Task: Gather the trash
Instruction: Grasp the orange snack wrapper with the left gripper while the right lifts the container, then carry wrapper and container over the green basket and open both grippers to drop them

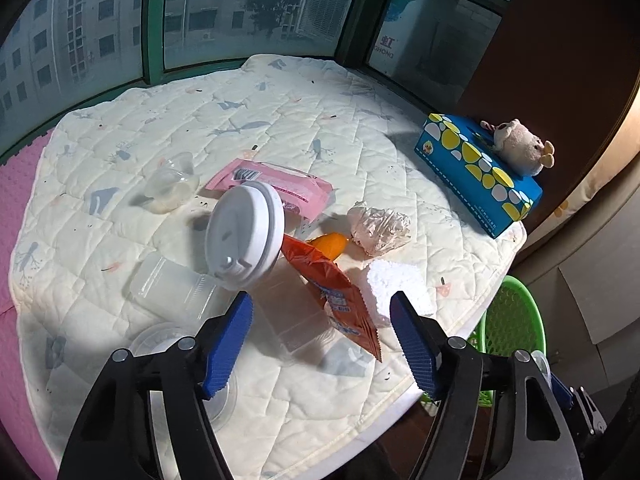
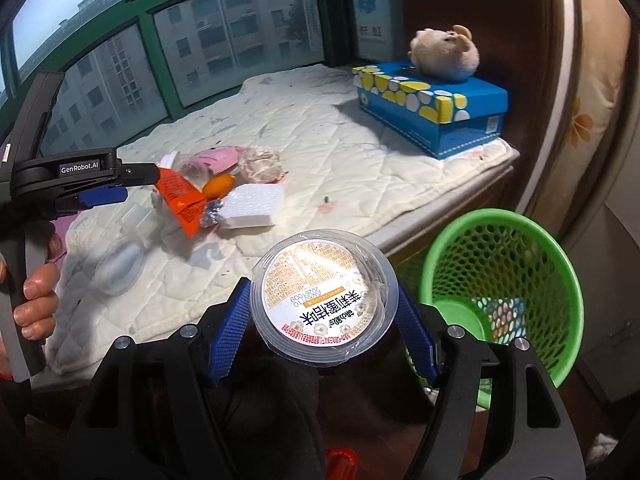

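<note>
My right gripper (image 2: 324,316) is shut on a clear plastic cup with a printed foil lid (image 2: 325,300), held above the floor left of the green mesh basket (image 2: 552,280). My left gripper (image 1: 322,320) is open and empty, hovering over the trash on the quilted mat (image 1: 280,120): an orange snack wrapper (image 1: 340,296), a white lidded cup (image 1: 244,236) lying on its side, a white foam block (image 1: 396,284), a crumpled plastic ball (image 1: 378,228), a pink wipes pack (image 1: 276,188) and clear plastic containers (image 1: 168,284). The left gripper also shows in the right wrist view (image 2: 104,188).
A blue tissue box (image 1: 480,168) with a plush toy (image 1: 516,144) on it stands at the mat's right edge. The green basket (image 1: 516,320) sits on the floor beside the platform, with some items inside. Windows line the far side. A pink mat (image 1: 16,208) lies at left.
</note>
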Demonstrator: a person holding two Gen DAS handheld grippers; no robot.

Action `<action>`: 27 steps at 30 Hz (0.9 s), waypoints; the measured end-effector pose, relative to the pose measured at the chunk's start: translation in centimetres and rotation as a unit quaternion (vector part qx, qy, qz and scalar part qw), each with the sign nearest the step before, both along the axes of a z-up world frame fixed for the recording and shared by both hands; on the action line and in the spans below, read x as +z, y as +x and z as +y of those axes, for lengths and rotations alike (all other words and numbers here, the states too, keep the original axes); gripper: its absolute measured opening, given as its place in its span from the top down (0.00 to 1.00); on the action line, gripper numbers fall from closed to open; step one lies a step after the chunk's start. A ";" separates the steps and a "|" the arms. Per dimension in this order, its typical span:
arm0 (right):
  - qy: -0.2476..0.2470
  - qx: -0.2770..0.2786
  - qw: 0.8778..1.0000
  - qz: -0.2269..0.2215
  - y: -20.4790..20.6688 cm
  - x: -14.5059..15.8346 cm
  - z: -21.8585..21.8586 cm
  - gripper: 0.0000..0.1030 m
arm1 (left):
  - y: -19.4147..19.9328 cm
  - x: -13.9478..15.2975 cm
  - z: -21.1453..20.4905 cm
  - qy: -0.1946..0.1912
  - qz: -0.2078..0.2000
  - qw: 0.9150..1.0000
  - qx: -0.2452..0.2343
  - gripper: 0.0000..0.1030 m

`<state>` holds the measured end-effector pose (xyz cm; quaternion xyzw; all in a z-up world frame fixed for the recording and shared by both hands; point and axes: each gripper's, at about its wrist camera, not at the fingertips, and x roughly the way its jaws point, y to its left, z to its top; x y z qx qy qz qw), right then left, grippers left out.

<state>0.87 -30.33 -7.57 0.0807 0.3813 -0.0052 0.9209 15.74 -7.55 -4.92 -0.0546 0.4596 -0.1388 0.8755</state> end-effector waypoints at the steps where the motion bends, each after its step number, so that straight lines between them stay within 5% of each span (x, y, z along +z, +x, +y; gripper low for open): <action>1: 0.001 -0.005 1.000 0.002 -0.1 -0.1 -0.5 0.32 | 0.3 -0.2 -0.3 0.005 0.002 1.000 0.000 0.39; 11: 0.011 -0.041 0.999 0.010 -1.3 -1.3 -3.5 0.32 | 1.0 -1.1 -0.3 -0.012 0.013 1.000 -0.008 0.86; 27: 0.028 -0.091 0.995 -0.006 -2.2 -0.3 -7.5 0.32 | -3.6 4.9 0.7 -0.032 -0.057 0.997 -0.046 0.95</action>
